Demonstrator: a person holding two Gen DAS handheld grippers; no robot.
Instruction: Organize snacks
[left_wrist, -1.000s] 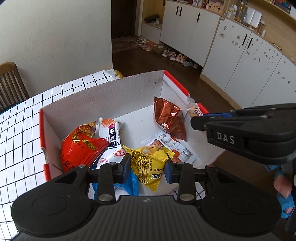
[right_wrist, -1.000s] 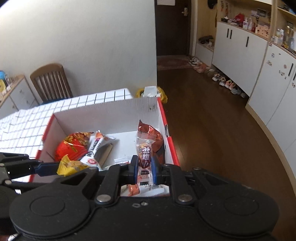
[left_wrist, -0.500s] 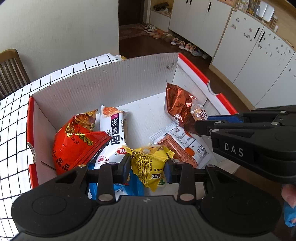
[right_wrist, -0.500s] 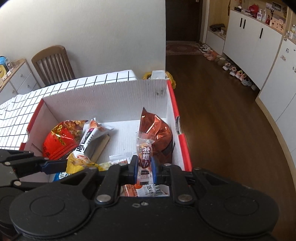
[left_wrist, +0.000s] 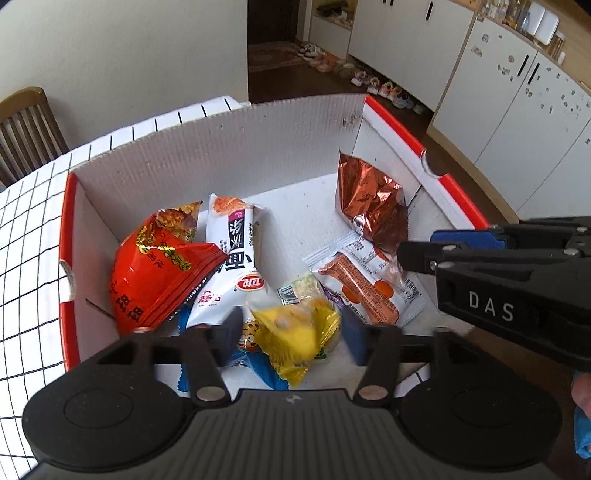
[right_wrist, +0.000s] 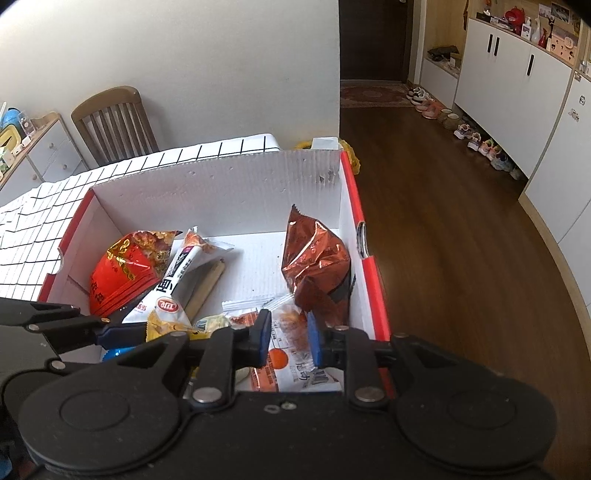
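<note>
A white cardboard box with red rims (left_wrist: 221, 155) (right_wrist: 221, 184) holds several snacks: a red bag (left_wrist: 155, 266) (right_wrist: 118, 273), a white packet (left_wrist: 232, 254) (right_wrist: 173, 280), a copper foil bag (left_wrist: 365, 199) (right_wrist: 314, 262) and an orange-and-white packet (left_wrist: 362, 288) (right_wrist: 284, 365). My left gripper (left_wrist: 291, 332) is open over the box's near edge; a yellow packet (left_wrist: 295, 332) (right_wrist: 166, 325) lies blurred between its fingers, loose. My right gripper (right_wrist: 284, 338) (left_wrist: 417, 247) is open over the box's right side, with a small snack (right_wrist: 291, 321) below it.
The box stands on a table with a black-grid white cloth (left_wrist: 29, 221) (right_wrist: 37, 214). A wooden chair (right_wrist: 114, 122) (left_wrist: 26, 129) stands behind it by the wall. White cabinets (right_wrist: 517, 103) and shoes (right_wrist: 476, 140) line the wooden floor on the right.
Both grippers moved forward over the box and opened. The left one let go of the yellow packet and the right one let go of the small brown-labelled snack, which dropped into the box.
</note>
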